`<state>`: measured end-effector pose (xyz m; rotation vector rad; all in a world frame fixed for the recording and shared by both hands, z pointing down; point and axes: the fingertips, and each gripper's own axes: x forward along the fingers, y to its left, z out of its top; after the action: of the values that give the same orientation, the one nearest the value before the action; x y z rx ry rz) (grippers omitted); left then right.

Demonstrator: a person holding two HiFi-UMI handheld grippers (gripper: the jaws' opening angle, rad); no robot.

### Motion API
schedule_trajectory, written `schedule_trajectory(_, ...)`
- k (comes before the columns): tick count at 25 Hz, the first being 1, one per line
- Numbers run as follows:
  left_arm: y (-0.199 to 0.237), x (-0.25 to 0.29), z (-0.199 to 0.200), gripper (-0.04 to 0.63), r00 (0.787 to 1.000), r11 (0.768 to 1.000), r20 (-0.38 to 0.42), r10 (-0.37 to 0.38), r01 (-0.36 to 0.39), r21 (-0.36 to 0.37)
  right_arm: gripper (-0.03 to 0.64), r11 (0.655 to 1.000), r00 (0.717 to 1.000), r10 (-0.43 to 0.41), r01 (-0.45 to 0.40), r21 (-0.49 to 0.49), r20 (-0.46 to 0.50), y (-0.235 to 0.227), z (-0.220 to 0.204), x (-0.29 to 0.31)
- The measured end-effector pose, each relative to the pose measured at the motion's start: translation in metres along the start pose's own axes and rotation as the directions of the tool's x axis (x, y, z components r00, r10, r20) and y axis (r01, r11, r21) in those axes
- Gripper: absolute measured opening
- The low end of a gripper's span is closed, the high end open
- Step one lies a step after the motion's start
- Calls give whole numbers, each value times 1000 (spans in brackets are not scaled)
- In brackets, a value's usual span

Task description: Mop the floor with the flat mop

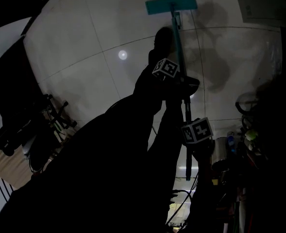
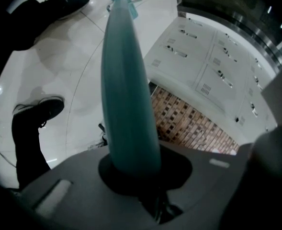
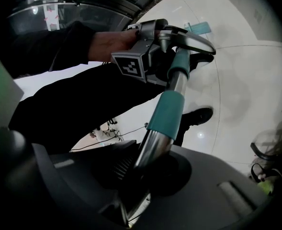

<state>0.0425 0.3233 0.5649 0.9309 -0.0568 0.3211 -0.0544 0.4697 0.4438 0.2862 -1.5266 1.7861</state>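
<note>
The flat mop's teal head [image 1: 172, 5] lies flat on the pale tiled floor [image 1: 84, 42] at the top of the head view. Its pole [image 1: 180, 57] runs down toward me. My left gripper [image 1: 183, 81] is shut on the pole's teal upper section [image 2: 126, 90], the jaws closed round it [image 2: 131, 169]. Lower on the pole, my right gripper [image 1: 188, 130] is shut on the metal part [image 3: 150, 147] just below a teal sleeve [image 3: 167, 114]. In the right gripper view a hand holds the left gripper [image 3: 179, 49] farther along the pole.
Two dark shoes [image 2: 59, 4] [image 2: 38, 116] stand on the floor left of the pole. White lockers [image 2: 212, 66] line the right side. A dark rack with cables [image 1: 50, 120] sits at left; bottles and clutter [image 1: 240, 140] crowd the right.
</note>
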Motion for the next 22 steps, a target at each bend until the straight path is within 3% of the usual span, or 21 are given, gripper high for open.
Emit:
schedule_trajectory(10,-76,-45,112,49,1000,1000,13,-18,18,21,87,1000,999,16,-17,16,34,8,134,-43)
schedule_trajectory(22,-171,-113,283,51,997,994,54,-48,42,101,87,998,997,-50,52,-21,55,-9,321,-84)
